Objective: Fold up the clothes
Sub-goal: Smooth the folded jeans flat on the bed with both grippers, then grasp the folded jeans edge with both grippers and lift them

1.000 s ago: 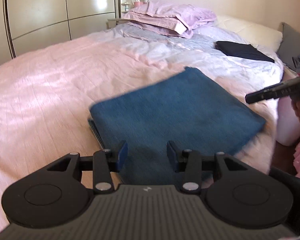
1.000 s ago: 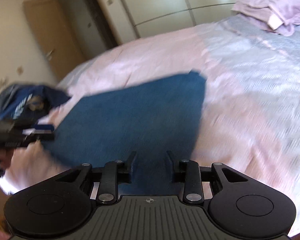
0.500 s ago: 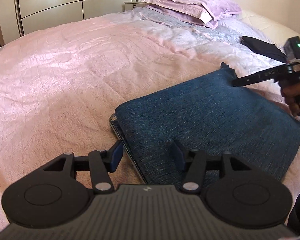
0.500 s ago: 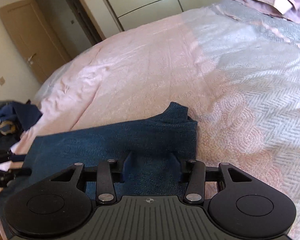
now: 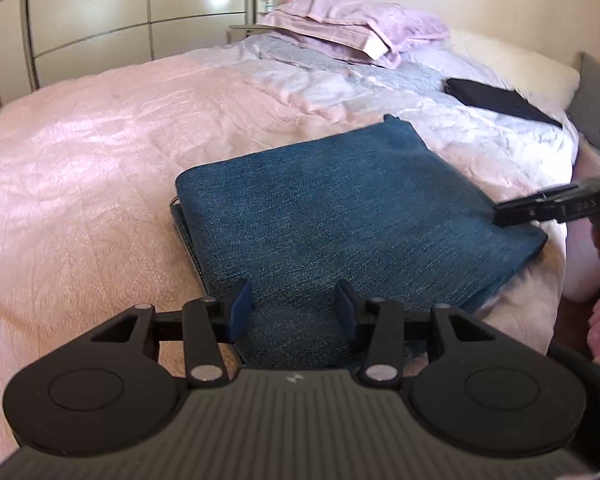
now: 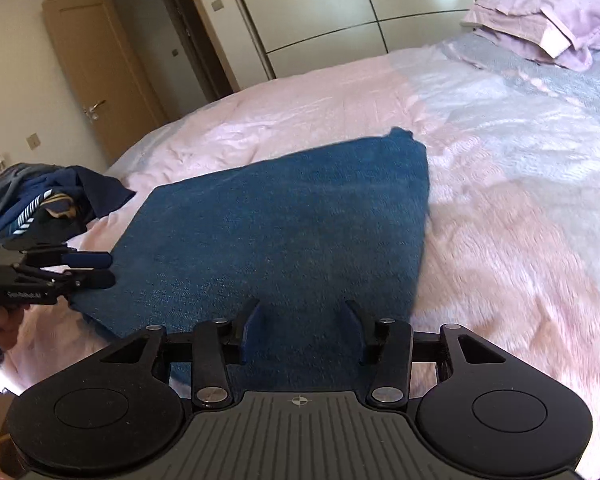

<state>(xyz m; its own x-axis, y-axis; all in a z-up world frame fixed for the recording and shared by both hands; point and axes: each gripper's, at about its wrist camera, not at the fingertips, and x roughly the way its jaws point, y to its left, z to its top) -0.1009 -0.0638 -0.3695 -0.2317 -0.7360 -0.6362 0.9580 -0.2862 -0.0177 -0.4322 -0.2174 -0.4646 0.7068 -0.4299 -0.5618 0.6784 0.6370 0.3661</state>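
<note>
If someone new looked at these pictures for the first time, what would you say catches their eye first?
The folded dark blue denim garment stands out first, lying flat near the edge of the pale pink quilted bedspread. Both grippers hover open above it, the left gripper at one end and the right gripper at the other. Farther back, a folded black garment lies near the lilac pillows.
</note>
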